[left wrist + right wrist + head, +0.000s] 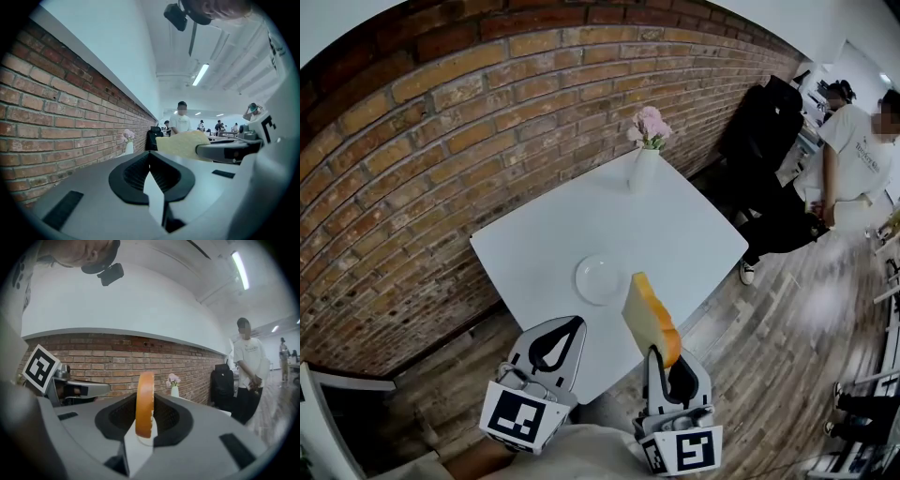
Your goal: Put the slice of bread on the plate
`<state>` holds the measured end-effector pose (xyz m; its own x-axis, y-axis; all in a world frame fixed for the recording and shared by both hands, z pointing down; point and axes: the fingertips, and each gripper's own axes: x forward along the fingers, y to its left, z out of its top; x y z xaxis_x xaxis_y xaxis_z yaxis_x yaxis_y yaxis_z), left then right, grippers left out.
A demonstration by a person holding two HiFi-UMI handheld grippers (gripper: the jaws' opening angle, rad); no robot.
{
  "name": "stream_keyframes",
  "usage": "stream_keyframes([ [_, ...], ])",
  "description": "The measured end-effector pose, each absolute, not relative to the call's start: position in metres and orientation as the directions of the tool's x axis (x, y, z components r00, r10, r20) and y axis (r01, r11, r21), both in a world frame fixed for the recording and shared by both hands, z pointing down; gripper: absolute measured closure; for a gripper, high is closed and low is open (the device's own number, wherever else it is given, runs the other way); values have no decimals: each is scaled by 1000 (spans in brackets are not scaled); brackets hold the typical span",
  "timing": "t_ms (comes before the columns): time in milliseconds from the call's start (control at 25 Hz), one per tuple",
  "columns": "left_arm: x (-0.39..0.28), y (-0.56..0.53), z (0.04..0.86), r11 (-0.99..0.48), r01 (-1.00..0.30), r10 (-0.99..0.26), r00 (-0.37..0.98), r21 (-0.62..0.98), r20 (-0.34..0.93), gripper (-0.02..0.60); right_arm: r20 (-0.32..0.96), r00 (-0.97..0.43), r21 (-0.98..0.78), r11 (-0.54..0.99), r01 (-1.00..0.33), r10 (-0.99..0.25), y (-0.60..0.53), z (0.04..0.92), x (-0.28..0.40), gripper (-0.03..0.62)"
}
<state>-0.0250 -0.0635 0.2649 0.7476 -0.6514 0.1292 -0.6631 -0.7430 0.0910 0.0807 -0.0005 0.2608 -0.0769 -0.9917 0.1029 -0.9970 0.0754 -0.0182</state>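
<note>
A slice of bread (650, 319), pale with an orange-brown crust, stands on edge in my right gripper (657, 354), which is shut on its lower part. It hangs over the near corner of the white table (694, 234). In the right gripper view the bread (145, 401) shows crust-on between the pads. A small white plate (598, 278) lies on the table just beyond and left of the bread. My left gripper (574, 325) hovers beside it at the table's near edge, shut with nothing held. In the left gripper view its jaw tips (150, 157) meet, and the bread (183, 143) shows to the right.
A white vase with pink flowers (645, 164) stands at the table's far corner. A brick wall (441, 141) runs along the table's left side. A black chair (764, 122) and two people (848, 150) are at the right, on a wooden floor (787, 337).
</note>
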Motion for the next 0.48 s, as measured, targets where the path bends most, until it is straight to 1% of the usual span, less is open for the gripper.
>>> stream_keyframes([
  [480,-17,-91,270,-721,-683,-669,730,114,139,572,106,-128,-16,127,-992,-986,-37,259,86,500],
])
